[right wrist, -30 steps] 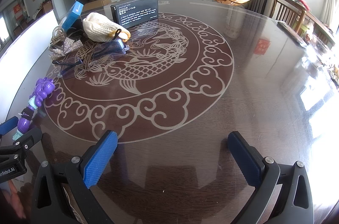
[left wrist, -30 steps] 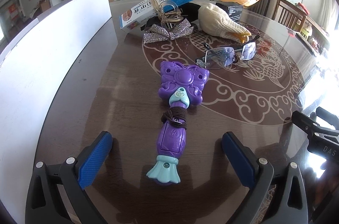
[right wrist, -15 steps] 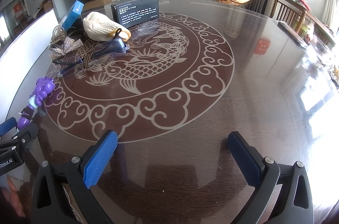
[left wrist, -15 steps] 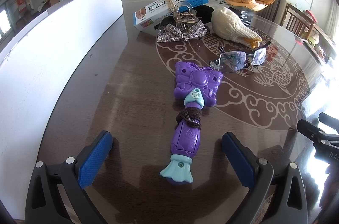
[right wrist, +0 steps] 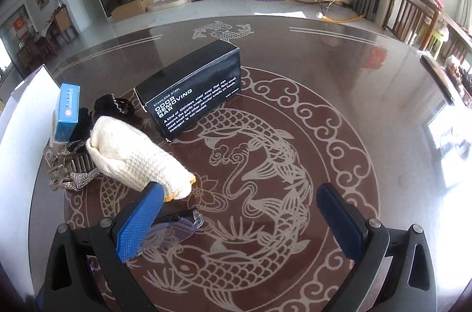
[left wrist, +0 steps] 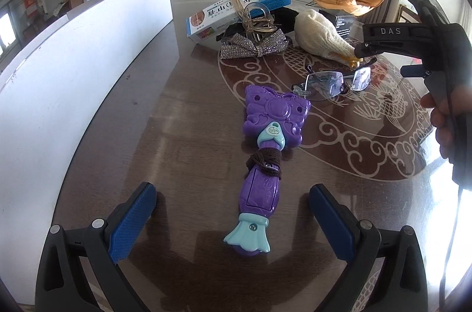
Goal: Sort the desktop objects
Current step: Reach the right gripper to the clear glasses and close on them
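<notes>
The purple toy wand (left wrist: 267,164) lies flat on the desk (left wrist: 188,135), handle end nearest, between the spread, empty fingers of the left gripper (left wrist: 233,220). It looks like light, stiff, smooth plastic, so it may slip; the straight handle just below the brown hair tie (left wrist: 265,161) wound round its neck seems the surest place to pinch. The eyeglasses (left wrist: 333,80), just beyond its butterfly head, look fragile. The right gripper (right wrist: 240,219), also open and empty, has swung from the bare desk a second ago to hover above the glasses beside the knit glove (right wrist: 132,157), and now looms large in the left view.
</notes>
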